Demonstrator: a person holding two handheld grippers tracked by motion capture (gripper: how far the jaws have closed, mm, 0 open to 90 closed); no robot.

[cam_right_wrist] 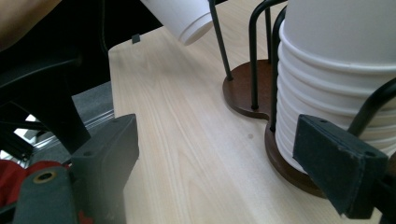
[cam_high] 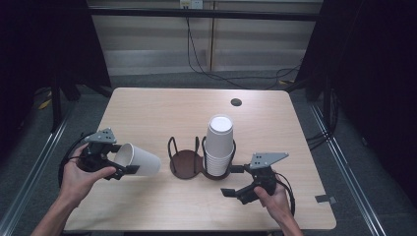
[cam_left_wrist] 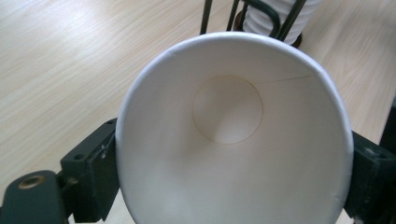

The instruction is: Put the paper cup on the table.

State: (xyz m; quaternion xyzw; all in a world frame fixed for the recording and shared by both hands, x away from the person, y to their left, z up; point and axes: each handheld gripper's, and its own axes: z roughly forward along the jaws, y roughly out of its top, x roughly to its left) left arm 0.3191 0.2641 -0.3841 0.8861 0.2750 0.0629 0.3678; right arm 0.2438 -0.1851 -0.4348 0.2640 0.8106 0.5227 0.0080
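Observation:
My left gripper (cam_high: 120, 164) is shut on a white paper cup (cam_high: 140, 160) that lies on its side above the table's left part, base toward the holder. In the left gripper view the cup (cam_left_wrist: 233, 140) shows its open mouth, and both pads (cam_left_wrist: 100, 172) press on its rim. A dark two-ring cup holder (cam_high: 187, 163) stands mid-table; its left ring is empty, its right ring carries a stack of white cups (cam_high: 219, 145). My right gripper (cam_high: 235, 181) stands open beside the holder's right ring, one pad (cam_right_wrist: 338, 163) close to the stack (cam_right_wrist: 336, 70), nothing between its jaws.
The wooden table (cam_high: 162, 113) has a round cable hole (cam_high: 236, 102) at the back right. Black frame rails run along both sides, and cables trail on the floor behind. A person's hands come in from the bottom edge.

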